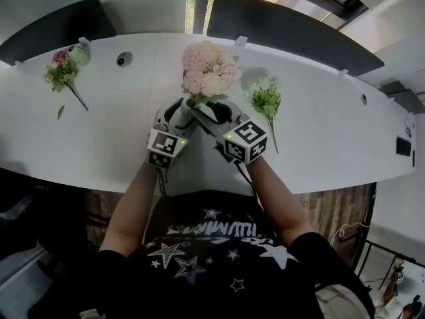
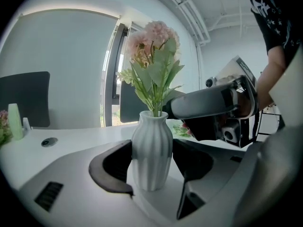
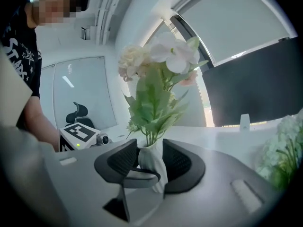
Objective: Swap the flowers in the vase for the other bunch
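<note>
- Vase (image 2: 151,150) upright mid-worktop (image 1: 332,131), holding pink bunch (image 1: 209,68); belly pinched between left gripper (image 1: 180,113) fingers (image 2: 111,167).
- Right gripper (image 1: 214,115) fingers (image 3: 120,162) spread either side of the neck.
- Green bunch (image 1: 265,98) lying near at 3 o'clock.
- Third bunch (image 1: 63,72) far off at 10 o'clock, by the back edge.
- Open worktop toward 9 o'clock; near edge at 6.

The left tongs (image 2: 151,161) squeezed a white ribbed vase (image 2: 151,138) from both sides on the white tabletop (image 2: 71,135). Pink flowers (image 2: 152,44) with green leaves stood up in it. The right tongs (image 2: 182,109) reached in from the right, close to the stems.
</note>
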`<control>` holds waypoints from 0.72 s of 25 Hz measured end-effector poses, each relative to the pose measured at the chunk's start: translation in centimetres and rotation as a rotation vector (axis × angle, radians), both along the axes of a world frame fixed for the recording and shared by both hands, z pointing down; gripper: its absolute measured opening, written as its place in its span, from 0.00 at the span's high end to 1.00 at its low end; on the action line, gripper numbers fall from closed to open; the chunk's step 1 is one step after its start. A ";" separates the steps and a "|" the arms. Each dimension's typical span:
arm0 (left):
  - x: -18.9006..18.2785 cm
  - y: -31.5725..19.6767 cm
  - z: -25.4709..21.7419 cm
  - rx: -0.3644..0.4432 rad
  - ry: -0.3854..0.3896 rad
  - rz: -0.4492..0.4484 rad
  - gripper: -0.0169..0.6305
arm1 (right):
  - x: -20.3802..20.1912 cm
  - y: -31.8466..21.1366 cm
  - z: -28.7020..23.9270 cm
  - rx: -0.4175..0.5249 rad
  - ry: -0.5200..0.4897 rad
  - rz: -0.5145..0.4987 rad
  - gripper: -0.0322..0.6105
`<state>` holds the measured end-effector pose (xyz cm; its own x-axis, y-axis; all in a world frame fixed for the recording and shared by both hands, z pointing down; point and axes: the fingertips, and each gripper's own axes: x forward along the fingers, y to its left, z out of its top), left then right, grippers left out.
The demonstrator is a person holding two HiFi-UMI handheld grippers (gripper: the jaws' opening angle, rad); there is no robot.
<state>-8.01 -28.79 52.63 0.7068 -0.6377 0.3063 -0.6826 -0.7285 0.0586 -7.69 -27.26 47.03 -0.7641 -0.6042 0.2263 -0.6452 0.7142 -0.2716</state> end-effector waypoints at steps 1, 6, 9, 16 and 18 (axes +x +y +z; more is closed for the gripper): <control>-0.1 0.0 0.0 0.001 -0.001 0.002 0.54 | 0.0 0.1 0.1 -0.002 0.002 0.006 0.71; -0.4 -0.3 0.3 0.007 -0.015 -0.008 0.54 | 1.1 0.7 0.2 -0.013 -0.005 0.068 0.71; -0.5 0.1 0.5 -0.023 -0.001 -0.006 0.54 | 2.0 1.3 0.2 -0.019 -0.011 0.113 0.71; -1.3 0.8 1.6 -0.059 0.021 -0.010 0.50 | 4.5 3.1 0.8 -0.039 -0.013 0.249 0.71; -1.7 1.2 1.7 -0.066 0.028 -0.020 0.50 | 5.3 3.7 1.0 -0.037 -0.007 0.290 0.72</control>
<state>-9.71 -27.64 54.30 0.7030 -0.6309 0.3284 -0.6944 -0.7085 0.1254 -2.43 -23.52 48.01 -0.5621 -0.7892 0.2476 -0.8191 0.4898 -0.2986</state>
